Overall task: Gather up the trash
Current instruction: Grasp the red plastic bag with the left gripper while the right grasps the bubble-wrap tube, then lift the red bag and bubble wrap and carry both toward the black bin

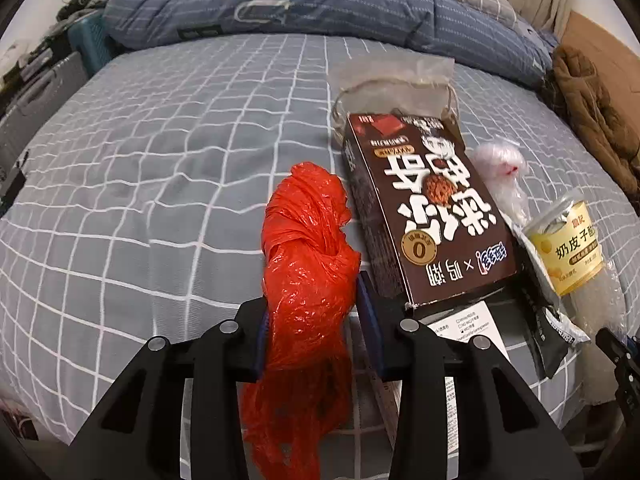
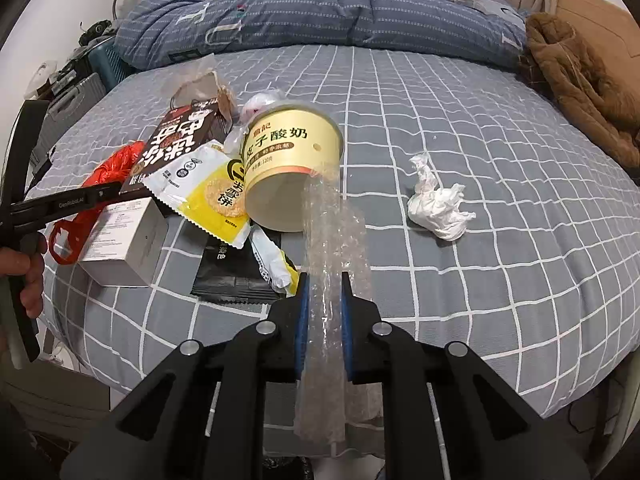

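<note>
Leftmost, beside the brown snack box [image 1: 424, 204] on the checked bed [image 1: 160, 184], the left gripper [image 1: 316, 300] has its fingers closed on the crumpled red plastic bag [image 1: 308, 240], which lies against the box's left side. Under the box's near end sits a white carton [image 2: 124, 240]. Right of the box, a white-and-yellow snack packet [image 2: 204, 192] leans on a cream yoghurt tub [image 2: 292, 160] lying on its side, with a black wrapper [image 2: 236, 272] below them. Against the tub, the right gripper [image 2: 325, 284] has its fingers clamped on a strip of clear bubble wrap [image 2: 332, 232]. Well right of the box, a crumpled white tissue [image 2: 438, 204] rests alone on the bed.
</note>
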Demonstrator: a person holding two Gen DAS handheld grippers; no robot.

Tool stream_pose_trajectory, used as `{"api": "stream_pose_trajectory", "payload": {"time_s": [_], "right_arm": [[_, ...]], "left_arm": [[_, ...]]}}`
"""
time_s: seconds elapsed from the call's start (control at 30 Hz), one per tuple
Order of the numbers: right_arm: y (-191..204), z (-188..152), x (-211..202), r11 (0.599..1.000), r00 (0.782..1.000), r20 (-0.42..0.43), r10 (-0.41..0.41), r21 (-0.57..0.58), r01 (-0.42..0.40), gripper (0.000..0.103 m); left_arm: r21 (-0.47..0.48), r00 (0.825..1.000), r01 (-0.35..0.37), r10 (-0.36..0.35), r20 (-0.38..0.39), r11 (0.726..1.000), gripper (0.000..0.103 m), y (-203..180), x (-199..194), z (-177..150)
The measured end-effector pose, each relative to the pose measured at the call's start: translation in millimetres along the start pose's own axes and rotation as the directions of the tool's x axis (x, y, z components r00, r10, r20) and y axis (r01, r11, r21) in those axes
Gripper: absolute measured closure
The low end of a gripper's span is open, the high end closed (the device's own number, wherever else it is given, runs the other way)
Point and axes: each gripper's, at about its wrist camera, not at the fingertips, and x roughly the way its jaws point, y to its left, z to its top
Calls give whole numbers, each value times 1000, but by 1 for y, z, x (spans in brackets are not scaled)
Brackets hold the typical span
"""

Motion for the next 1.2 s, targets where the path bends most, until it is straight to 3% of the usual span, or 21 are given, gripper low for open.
{"api": "stream_pose_trajectory", "payload": {"time_s": [0.6, 1.2], "right_arm": [[6, 3, -46, 1000, 997, 74, 4, -5, -4, 90], [37, -20, -104, 996, 987, 142, 71, -66, -62, 90]], "left_arm": [[-34, 995, -22, 26, 96, 999, 67, -6, -69, -8], [-53, 992, -11, 18, 124, 999, 67, -12, -127, -71]]}}
